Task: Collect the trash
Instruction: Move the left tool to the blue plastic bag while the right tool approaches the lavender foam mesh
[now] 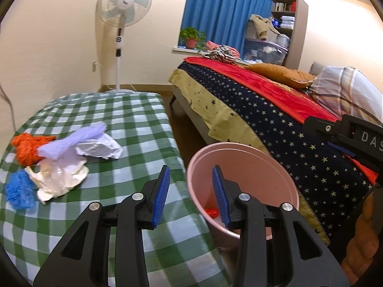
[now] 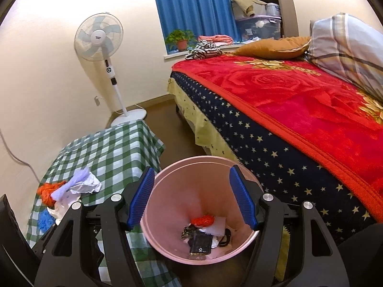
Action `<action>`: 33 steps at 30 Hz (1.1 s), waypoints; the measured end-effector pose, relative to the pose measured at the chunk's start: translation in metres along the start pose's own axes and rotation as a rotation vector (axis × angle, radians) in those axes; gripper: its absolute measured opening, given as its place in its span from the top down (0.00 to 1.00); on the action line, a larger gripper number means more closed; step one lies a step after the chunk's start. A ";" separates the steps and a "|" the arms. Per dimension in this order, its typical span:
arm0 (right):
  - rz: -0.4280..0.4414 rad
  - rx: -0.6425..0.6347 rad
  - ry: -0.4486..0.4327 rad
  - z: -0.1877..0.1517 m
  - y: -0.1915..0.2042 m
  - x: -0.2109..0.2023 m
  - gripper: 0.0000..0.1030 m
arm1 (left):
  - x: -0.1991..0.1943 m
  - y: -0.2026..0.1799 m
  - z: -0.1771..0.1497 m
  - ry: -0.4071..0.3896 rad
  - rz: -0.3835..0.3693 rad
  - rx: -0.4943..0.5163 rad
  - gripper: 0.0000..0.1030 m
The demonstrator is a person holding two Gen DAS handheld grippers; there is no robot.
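A pink bin (image 2: 167, 244) stands on the floor between the checked table and the bed; it also shows in the left wrist view (image 1: 241, 157). Inside lie an orange scrap (image 2: 202, 220), white paper (image 2: 217, 227) and a dark wrapper (image 2: 199, 242). On the table a trash pile holds an orange wad (image 1: 26, 147), lilac piece (image 1: 74, 140), crumpled white paper (image 1: 100, 147), cream wrapper (image 1: 57, 179) and blue wad (image 1: 18, 190). My left gripper (image 1: 191, 196) is open and empty, over the table's right edge by the bin. My right gripper (image 2: 195, 197) is open and empty above the bin.
The green-checked table (image 1: 134, 119) fills the left. A bed with a red blanket (image 2: 299, 100) runs along the right. A standing fan (image 1: 123, 7) is by the far wall, its cord trailing on the floor. The right gripper's body (image 1: 359, 141) shows at the left view's right edge.
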State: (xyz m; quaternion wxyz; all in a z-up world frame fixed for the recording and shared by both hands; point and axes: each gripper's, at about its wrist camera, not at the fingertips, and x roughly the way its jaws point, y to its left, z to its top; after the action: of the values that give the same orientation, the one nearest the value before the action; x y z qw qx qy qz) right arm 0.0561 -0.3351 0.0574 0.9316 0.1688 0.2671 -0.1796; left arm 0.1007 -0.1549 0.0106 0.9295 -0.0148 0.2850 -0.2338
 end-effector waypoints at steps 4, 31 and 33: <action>0.022 -0.015 -0.005 -0.002 0.013 -0.004 0.37 | -0.009 0.014 -0.001 -0.013 0.038 -0.021 0.63; 0.281 -0.095 0.059 -0.033 0.102 0.034 0.54 | -0.054 0.149 -0.018 -0.087 0.458 -0.345 0.63; 0.293 -0.100 0.066 -0.036 0.108 0.039 0.55 | -0.056 0.155 -0.019 -0.092 0.480 -0.357 0.63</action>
State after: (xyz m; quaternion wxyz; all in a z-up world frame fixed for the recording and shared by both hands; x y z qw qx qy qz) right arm 0.1174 -0.2352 0.0306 0.9458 0.1649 0.2788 -0.0228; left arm 0.1154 0.0097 -0.0010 0.9528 -0.1209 0.2744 0.0474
